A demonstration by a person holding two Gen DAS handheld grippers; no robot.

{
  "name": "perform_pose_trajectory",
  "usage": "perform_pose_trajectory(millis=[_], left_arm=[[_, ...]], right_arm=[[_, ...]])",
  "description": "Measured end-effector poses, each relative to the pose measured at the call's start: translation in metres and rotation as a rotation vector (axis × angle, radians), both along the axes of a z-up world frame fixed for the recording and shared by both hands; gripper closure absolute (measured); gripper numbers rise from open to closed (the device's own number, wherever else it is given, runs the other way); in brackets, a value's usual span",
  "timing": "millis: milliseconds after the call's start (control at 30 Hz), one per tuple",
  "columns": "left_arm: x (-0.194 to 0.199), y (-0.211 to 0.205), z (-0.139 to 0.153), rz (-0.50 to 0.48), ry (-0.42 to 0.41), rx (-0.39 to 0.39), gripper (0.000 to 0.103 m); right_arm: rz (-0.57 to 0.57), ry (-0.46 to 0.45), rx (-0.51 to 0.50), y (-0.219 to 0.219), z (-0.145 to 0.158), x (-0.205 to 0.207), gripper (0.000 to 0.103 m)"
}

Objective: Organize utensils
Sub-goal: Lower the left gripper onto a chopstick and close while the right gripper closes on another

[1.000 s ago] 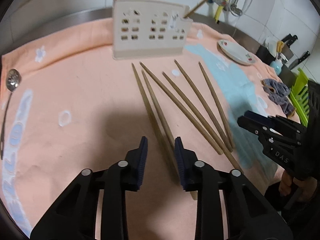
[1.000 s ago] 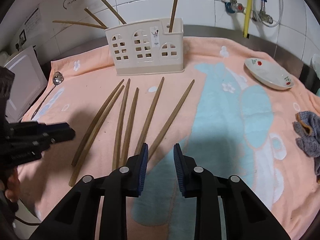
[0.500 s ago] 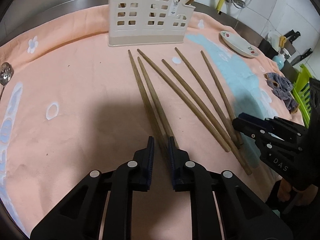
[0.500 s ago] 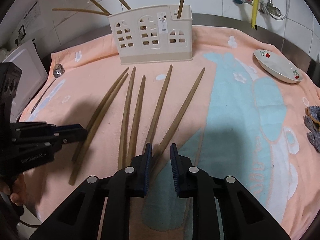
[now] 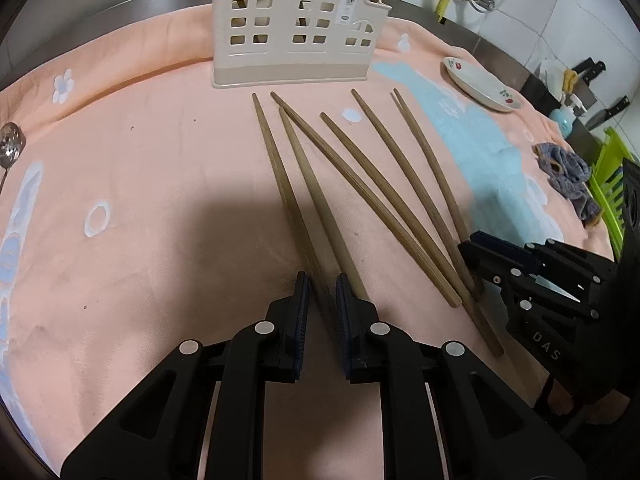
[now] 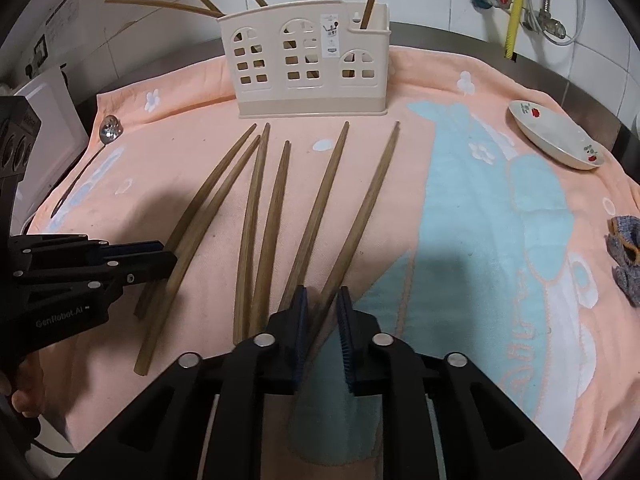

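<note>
Several long wooden chopsticks lie fanned out on the peach towel in front of a cream utensil holder point(image 5: 298, 28), point(image 6: 308, 60) that has a few chopsticks standing in it. My left gripper point(image 5: 321, 286) is low on the towel, its jaws narrowed around the near end of the leftmost chopstick point(image 5: 280, 176). My right gripper point(image 6: 322, 300) has its jaws narrowed around the near end of the rightmost chopstick point(image 6: 368, 204). A small gap still shows in both. Each gripper shows in the other's view, the right point(image 5: 474, 246) and the left point(image 6: 164, 254).
A metal slotted spoon point(image 6: 108, 130) lies at the towel's left edge. A white dish point(image 6: 556, 136) sits at the back right, a grey cloth point(image 6: 626, 252) at the right edge. Knives, a soap bottle point(image 5: 566, 114) and a green rack point(image 5: 610, 188) stand beyond.
Both grippers have moved down and forward onto the chopstick ends. Their jaws have narrowed from wide open to a small gap around one chopstick each.
</note>
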State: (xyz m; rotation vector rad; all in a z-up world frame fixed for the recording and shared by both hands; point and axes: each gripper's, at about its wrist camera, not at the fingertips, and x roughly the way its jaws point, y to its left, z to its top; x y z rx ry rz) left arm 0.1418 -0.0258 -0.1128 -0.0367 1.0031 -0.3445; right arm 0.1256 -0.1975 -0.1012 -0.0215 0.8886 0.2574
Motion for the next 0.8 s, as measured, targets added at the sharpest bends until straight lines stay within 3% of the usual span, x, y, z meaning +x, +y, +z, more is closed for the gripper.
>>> perform_pose_trajectory(millis=[433,633,800], left_arm=[[0.01,-0.011,0.004,0.014,-0.016,0.069,0.093],[0.008,0.001,0.023,0.025,-0.058,0.053,0.094],[0.009,0.015,0.058,0.036,-0.138,0.033,0.097]], right_arm=[[-0.023,-0.043,-0.012,-0.002,0.002,-0.002,0.095],[-0.037,-0.186,-0.052,-0.011,0.034,-0.016,0.096],[-0.018,-0.339,-0.051,-0.011,0.077,-0.018,0.096]])
